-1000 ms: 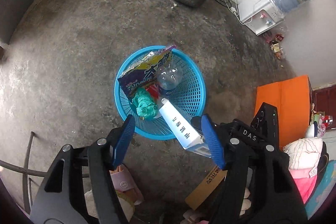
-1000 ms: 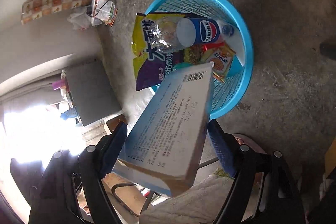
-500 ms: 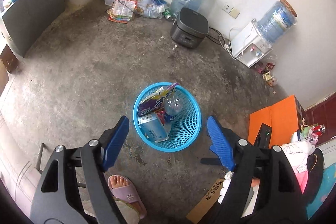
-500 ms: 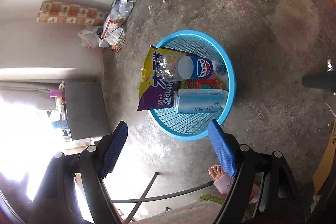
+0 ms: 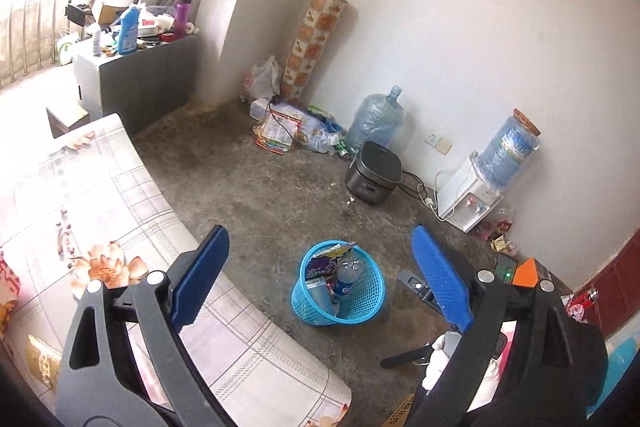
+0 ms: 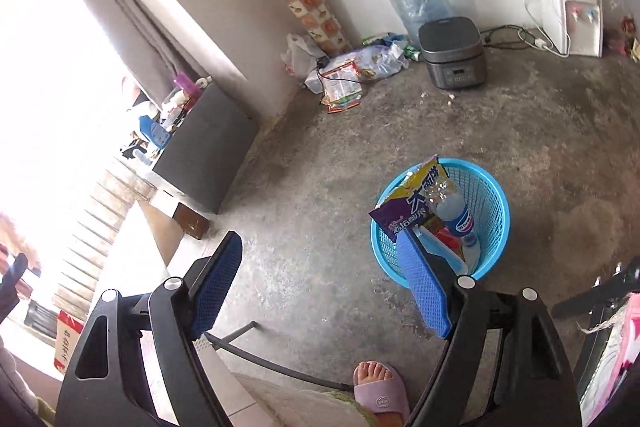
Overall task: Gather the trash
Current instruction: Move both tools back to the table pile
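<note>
Two grippers sit nearest me, both empty: the left gripper has its jaws opening wide with nothing between them, and the right gripper is likewise opening, holding nothing. Beyond them on the concrete floor stands the blue basket, holding a snack bag, a bottle and a pale box. I judge one drop-off finished and the search for more trash in hand. Farther off, wrappers and bags lie heaped against the wall beside the water jug. Next I would carry an open gripper there and close on one piece.
</note>
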The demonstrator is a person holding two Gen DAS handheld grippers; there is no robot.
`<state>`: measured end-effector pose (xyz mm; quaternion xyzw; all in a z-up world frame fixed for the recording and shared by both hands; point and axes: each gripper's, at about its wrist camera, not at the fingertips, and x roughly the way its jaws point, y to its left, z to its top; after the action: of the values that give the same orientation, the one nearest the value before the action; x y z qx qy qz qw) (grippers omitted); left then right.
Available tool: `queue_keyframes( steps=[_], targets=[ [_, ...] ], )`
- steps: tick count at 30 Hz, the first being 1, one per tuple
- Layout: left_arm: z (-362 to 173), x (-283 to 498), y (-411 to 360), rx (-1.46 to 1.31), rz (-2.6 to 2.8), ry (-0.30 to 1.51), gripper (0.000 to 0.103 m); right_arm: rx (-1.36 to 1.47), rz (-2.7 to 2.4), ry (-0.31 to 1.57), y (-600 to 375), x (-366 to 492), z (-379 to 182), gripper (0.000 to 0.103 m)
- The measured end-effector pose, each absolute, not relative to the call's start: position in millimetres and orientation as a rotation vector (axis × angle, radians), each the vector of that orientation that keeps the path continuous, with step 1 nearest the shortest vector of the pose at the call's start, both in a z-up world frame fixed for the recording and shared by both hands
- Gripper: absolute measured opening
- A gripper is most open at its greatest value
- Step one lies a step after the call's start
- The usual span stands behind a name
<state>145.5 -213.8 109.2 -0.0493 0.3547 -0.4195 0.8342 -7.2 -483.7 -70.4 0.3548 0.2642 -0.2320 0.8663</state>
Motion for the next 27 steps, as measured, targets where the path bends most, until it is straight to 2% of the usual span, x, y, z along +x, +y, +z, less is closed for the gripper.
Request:
queue_keyframes(
  steps=[5, 16, 22, 27],
  targets=[
    [120, 131, -126, -0.148, -0.782, 0.666, 0.088, 0.638, -0.381, 0.557, -443, -3, -40, 0.083],
    [92, 87, 41, -0.275, -0.505, 0.679, 0.088, 0.595, 0.007, 0.672, -347, 30, -17, 0.083],
    [65, 78, 76, -0.324, -0.441, 0.713, 0.088, 0.594, 0.159, 0.764, -292, 52, -24, 0.083],
    [51, 77, 67, -0.3, -0.468, 0.73, 0.088, 0.597, 0.216, 0.826, -266, 65, -32, 0.083]
  ],
)
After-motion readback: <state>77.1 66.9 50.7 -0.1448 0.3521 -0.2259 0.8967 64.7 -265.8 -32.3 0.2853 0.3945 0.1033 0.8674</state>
